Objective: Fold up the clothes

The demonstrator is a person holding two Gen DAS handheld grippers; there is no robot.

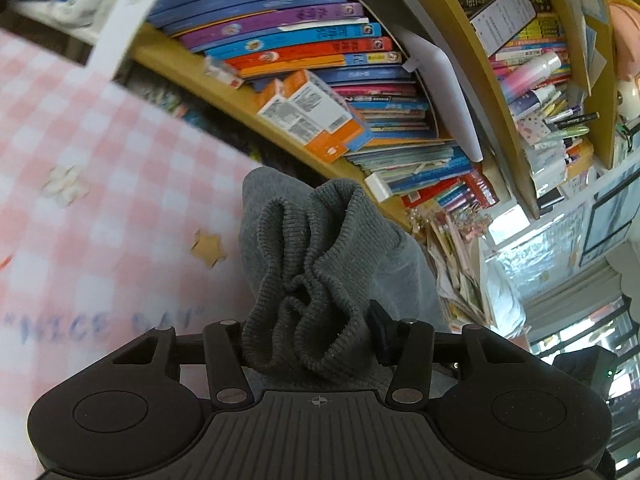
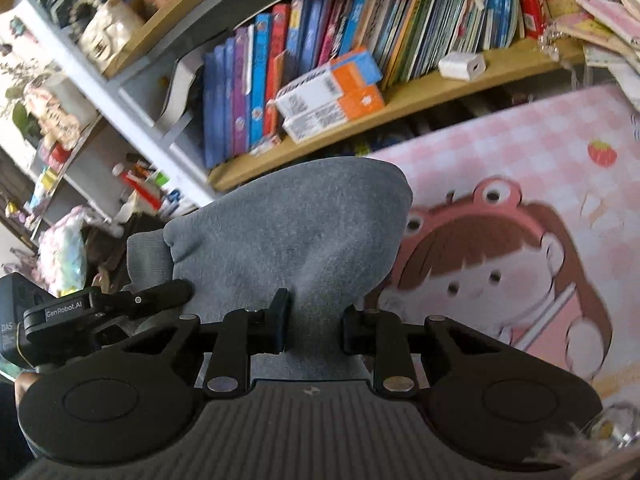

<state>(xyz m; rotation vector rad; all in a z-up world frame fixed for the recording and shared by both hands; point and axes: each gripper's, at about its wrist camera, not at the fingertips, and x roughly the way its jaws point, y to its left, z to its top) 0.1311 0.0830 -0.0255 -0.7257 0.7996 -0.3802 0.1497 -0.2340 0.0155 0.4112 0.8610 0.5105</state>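
Observation:
A grey knit garment [image 1: 316,256] hangs lifted between both grippers, above the pink checked table cover [image 1: 100,168]. My left gripper [image 1: 310,340] is shut on its bunched ribbed hem, which hides the fingertips. My right gripper [image 2: 314,330] is shut on the smooth grey cloth [image 2: 304,232], which bulges up in front of it. The left gripper also shows at the left edge of the right wrist view [image 2: 108,304], touching the same cloth.
A wooden bookshelf [image 1: 248,96] packed with books stands just behind the table, with orange and white boxes [image 2: 332,96] on its ledge. The cover carries a cartoon girl print [image 2: 500,268]. Cluttered shelves [image 2: 60,120] lie to the left.

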